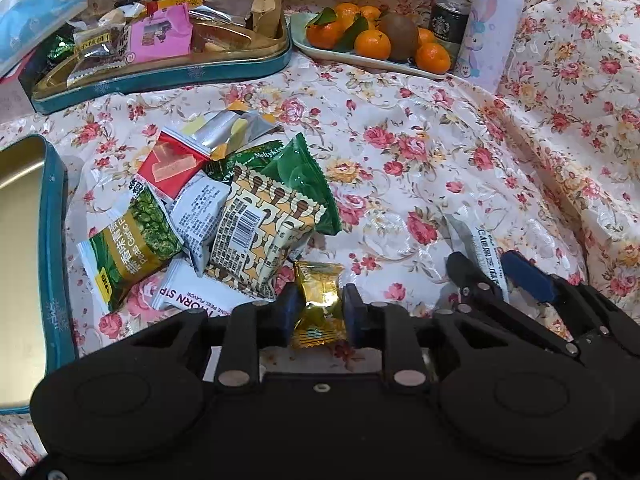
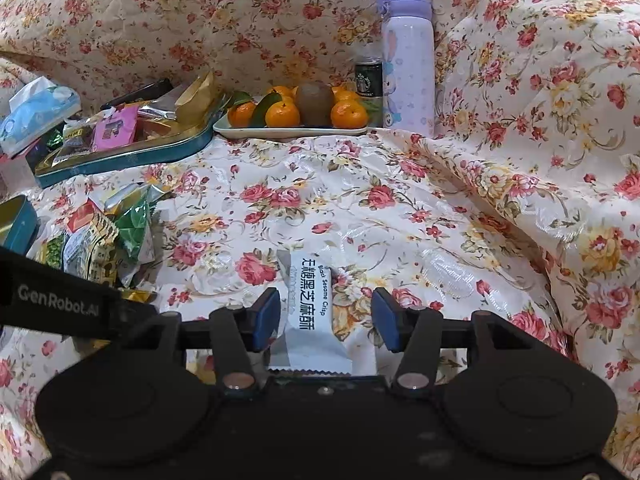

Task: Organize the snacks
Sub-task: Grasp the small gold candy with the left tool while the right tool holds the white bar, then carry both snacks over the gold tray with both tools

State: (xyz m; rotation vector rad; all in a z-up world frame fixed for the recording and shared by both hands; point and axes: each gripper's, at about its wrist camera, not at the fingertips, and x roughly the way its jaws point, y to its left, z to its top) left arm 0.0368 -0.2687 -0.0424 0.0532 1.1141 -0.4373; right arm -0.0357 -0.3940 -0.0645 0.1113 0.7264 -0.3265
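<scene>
In the left wrist view my left gripper [image 1: 320, 312] is shut on a small gold-wrapped candy [image 1: 320, 300], pinched between the blue pads just above the floral cloth. A heap of snack packets [image 1: 224, 208] lies right behind it. My right gripper [image 2: 326, 320] stands open over a white black-sesame-crisp packet [image 2: 312, 312] lying flat on the cloth. Its left pad is at the packet's edge and its right pad is clearly apart from it. The same right gripper [image 1: 496, 276] and packet [image 1: 486, 240] show at the lower right of the left wrist view.
A teal tin [image 1: 160, 76] holding several snacks sits at the back left. A second teal tin [image 1: 56, 208], empty inside, is at the left edge. Behind are a plate of fruit [image 1: 360, 60], a can [image 1: 448, 24], a lilac bottle [image 1: 492, 28] and a tissue pack [image 1: 36, 12].
</scene>
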